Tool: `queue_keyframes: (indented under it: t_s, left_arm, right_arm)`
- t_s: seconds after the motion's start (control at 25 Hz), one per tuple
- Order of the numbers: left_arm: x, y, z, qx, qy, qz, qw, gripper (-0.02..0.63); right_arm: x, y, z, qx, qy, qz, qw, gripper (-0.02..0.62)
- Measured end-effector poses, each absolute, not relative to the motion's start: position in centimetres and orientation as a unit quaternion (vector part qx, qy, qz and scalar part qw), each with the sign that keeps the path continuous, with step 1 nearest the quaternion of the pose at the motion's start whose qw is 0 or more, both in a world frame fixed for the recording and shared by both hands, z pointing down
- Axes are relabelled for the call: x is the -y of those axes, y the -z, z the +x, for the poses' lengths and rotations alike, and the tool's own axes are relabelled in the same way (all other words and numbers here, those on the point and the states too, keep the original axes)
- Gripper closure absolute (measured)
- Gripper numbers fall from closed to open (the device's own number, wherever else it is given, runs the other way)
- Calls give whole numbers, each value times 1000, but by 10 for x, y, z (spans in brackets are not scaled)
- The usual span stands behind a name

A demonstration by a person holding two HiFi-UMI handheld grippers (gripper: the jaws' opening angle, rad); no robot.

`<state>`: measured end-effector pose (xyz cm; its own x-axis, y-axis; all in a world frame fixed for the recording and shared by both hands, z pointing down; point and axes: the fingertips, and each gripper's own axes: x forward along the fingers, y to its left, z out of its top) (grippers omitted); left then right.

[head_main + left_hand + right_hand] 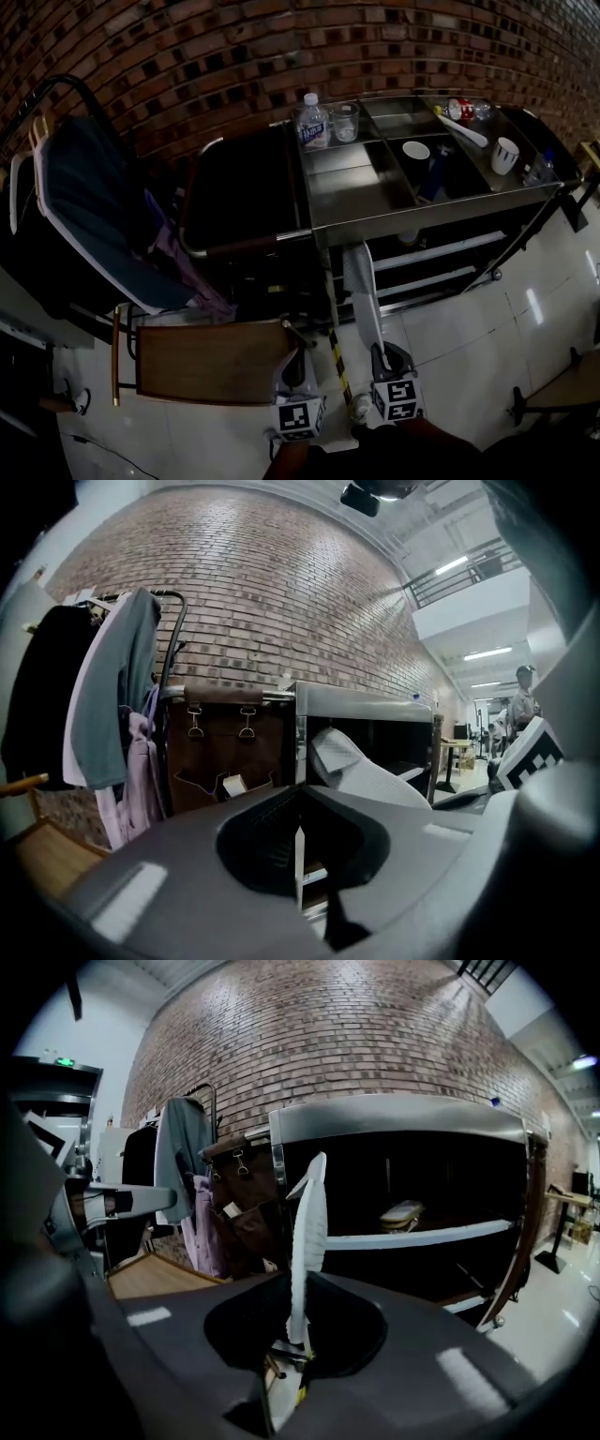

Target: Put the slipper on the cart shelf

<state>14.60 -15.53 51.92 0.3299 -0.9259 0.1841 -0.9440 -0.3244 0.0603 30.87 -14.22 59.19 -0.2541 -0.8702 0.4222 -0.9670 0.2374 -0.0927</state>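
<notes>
Cart [412,217]: one, stainless steel, with a compartmented top tray and open shelves beneath. All positions below are given relative to it.

Garment rack [84,206]: one, to the left of the cart, hung with several garments.

Wooden chair [211,361]: one, in front of the cart's left end.

Slipper [361,286]: one in hand, white, held in front of the cart and pointing toward its open shelves. What appears to be a second slipper [403,1213] already lies on a shelf inside the cart, so the count is two.

Handling assessment: the slipper looks light, thin and soft. It stands edge-on without sagging, so the sole seems to have some stiffness. It is unlikely to be fragile, but its textured fabric could slide in a loose pinch. The heel end is the sensible hold, as it leaves the toe free to enter the shelf first.

Right gripper [384,358]: clamped on the slipper's near end, with the sole upright between the jaws.

Left gripper [296,361]: in front of the cart beside the right one, jaws together with nothing between them.

Small items on the cart top: two bottles, one upright [314,120] and one lying [466,109], and one glass [345,120].
</notes>
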Motion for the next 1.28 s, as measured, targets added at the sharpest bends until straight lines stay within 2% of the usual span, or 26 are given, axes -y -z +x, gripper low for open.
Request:
queue_keyframes:
  t_s: [0.6,1.28]
  left_arm:
    - [229,-511,148,594,-70,799,66,591]
    - [216,-524,141,611,-81,783,83,591]
  right_arm:
    - [259,-597,321,774,-194,586,139,555]
    - [359,-611,326,756,-318,563,98,555]
